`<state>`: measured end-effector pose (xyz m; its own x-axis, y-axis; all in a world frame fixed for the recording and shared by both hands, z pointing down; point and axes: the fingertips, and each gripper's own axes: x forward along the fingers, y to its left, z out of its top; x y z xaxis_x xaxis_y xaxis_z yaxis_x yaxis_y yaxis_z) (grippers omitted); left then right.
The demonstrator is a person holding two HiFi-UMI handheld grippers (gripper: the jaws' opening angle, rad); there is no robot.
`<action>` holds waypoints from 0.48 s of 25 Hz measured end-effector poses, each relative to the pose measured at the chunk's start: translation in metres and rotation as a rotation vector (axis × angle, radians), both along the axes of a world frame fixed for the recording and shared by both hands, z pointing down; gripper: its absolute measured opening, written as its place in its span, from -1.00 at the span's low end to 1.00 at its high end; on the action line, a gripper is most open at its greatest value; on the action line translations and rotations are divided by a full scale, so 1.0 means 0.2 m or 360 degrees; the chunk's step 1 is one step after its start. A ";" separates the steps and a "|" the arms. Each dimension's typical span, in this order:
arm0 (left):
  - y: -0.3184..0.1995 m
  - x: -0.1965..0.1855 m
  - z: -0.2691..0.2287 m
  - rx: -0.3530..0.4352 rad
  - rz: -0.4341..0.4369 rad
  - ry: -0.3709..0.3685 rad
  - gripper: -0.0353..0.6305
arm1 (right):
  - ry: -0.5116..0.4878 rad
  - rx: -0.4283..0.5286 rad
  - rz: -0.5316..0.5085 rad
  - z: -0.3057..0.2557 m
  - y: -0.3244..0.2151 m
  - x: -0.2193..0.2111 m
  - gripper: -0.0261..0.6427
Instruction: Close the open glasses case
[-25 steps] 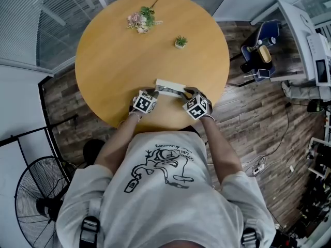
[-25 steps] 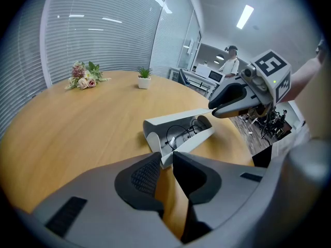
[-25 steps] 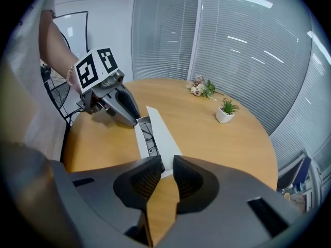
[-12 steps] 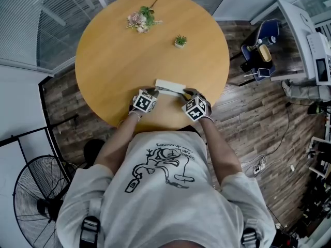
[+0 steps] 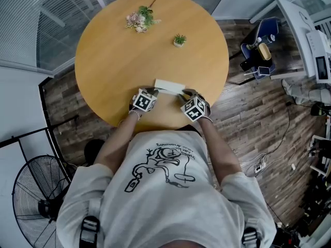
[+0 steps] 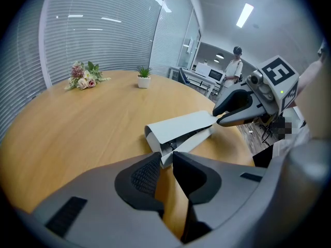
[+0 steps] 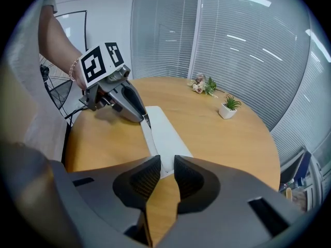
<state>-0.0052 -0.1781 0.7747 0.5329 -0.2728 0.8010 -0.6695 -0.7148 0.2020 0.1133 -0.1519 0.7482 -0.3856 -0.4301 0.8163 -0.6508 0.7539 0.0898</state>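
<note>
A white folding glasses case [image 5: 169, 86] lies on the round wooden table [image 5: 114, 61] near its front edge. Its top flap is lowered over the body but still stands slightly ajar, and dark glasses show inside in the left gripper view [image 6: 181, 128]. My left gripper [image 5: 154, 92] pinches the case's left end, its jaws nearly together around the lower flap's corner [image 6: 165, 161]. My right gripper [image 5: 184, 93] pinches the right end [image 7: 166, 167]. Each gripper shows in the other's view, closed on the case's edge: the right gripper [image 6: 220, 119] and the left gripper [image 7: 146, 121].
A small bunch of flowers [image 5: 139, 19] and a tiny potted plant [image 5: 179, 41] sit at the table's far side. A glass wall with blinds runs behind it. A desk with equipment [image 5: 305, 40] stands at the right, a floor fan [image 5: 39, 195] at the lower left.
The case's top flap has come down over the glasses, so less of the dark inside shows. The right gripper has shifted slightly left; the left has barely moved.
</note>
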 end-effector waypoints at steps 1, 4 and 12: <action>0.00 0.00 0.00 -0.0007 -0.0002 -0.0006 -0.60 | -0.0002 -0.0001 0.0000 0.00 0.00 0.00 -0.65; 0.01 0.00 -0.01 -0.0012 -0.0009 -0.0005 -0.60 | -0.0002 -0.0006 -0.0003 0.00 0.01 0.00 -0.65; 0.00 -0.01 0.00 -0.0006 -0.0002 -0.0001 -0.60 | -0.0004 -0.0021 -0.0004 0.02 0.02 -0.01 -0.65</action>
